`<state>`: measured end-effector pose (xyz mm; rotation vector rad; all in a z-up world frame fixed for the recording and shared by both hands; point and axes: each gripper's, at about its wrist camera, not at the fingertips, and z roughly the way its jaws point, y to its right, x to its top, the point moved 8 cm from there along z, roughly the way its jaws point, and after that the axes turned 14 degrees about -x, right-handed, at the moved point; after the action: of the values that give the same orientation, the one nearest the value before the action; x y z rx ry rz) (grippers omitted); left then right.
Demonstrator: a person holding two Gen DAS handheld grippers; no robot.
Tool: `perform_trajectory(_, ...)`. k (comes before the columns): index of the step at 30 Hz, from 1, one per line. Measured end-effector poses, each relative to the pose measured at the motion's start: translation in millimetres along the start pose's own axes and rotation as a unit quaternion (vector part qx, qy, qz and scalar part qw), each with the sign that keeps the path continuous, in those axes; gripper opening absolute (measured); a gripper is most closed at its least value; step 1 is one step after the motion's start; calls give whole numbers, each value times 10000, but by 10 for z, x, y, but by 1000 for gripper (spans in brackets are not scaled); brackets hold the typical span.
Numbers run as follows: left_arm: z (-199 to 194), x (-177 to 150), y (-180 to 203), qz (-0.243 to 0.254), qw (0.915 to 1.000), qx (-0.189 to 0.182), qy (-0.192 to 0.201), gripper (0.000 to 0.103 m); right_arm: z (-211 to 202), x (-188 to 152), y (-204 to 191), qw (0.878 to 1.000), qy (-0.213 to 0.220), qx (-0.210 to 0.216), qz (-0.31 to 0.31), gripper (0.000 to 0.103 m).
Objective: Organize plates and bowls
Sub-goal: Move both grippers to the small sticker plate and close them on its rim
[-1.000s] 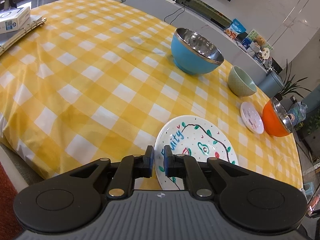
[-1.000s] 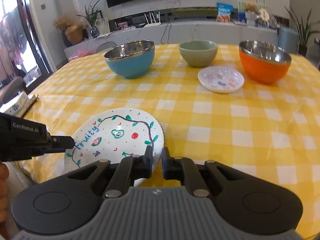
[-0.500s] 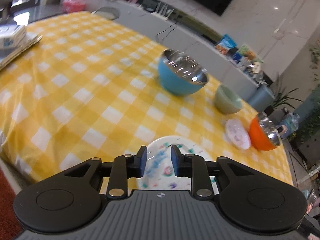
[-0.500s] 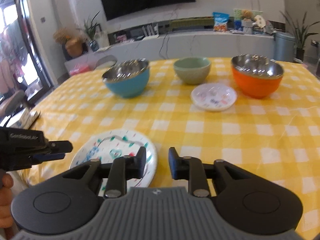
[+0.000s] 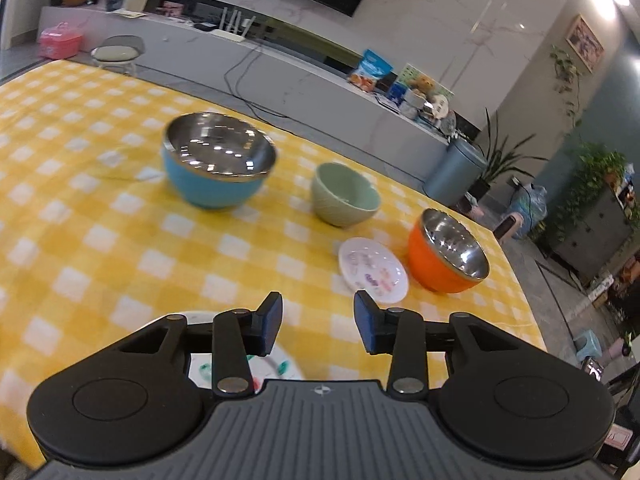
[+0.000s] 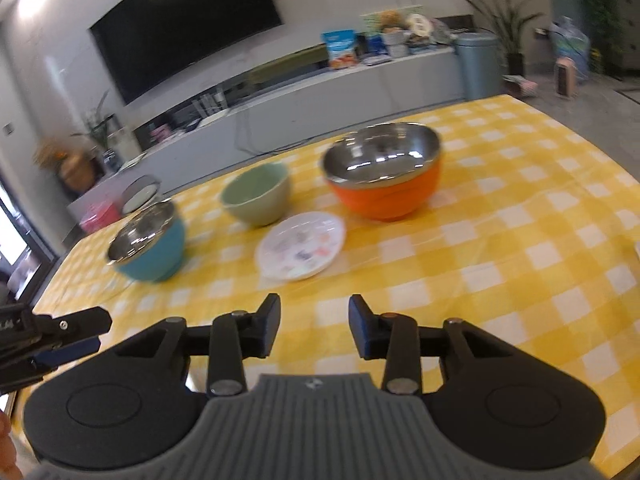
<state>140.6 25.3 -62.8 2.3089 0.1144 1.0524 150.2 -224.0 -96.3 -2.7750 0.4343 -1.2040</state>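
Note:
On the yellow checked table (image 5: 100, 240) stand a blue steel-lined bowl (image 5: 218, 170), a green bowl (image 5: 345, 195), an orange steel-lined bowl (image 5: 448, 258) and a small white plate (image 5: 373, 270). The large painted plate (image 5: 276, 366) lies mostly hidden under my open, empty left gripper (image 5: 318, 326). In the right wrist view, my right gripper (image 6: 314, 326) is open and empty, facing the small plate (image 6: 302, 246), the orange bowl (image 6: 384, 176), the green bowl (image 6: 256, 194) and the blue bowl (image 6: 150, 242). The left gripper (image 6: 68, 340) shows at the left edge.
A grey TV console (image 5: 280, 76) with snack bags runs behind the table. A stool (image 5: 116, 54) and a pink box (image 5: 60, 40) stand at the far left. A grey bin (image 5: 454, 176) and plants stand beyond the table's right end.
Both grippers opened from shut on the painted plate's rim, let it go on the table, and lifted and swung toward the bowls and small plate.

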Motion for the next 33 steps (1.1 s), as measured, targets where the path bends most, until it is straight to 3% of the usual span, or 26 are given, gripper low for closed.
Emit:
perform_trajectory(15,853,45,22,155,9989,65,-430,47,753,265,138,9993,-213,-265,-162,41)
perform_trajectory(23,1165,38,-30,163,9984,-10,-538,47,998,309,159,9995,-305,-129,5,40)
perform_trajectory(33,1382,70,-118,140,9984,-12,-551,44,1141,298,16,9989,-366,239,161,32)
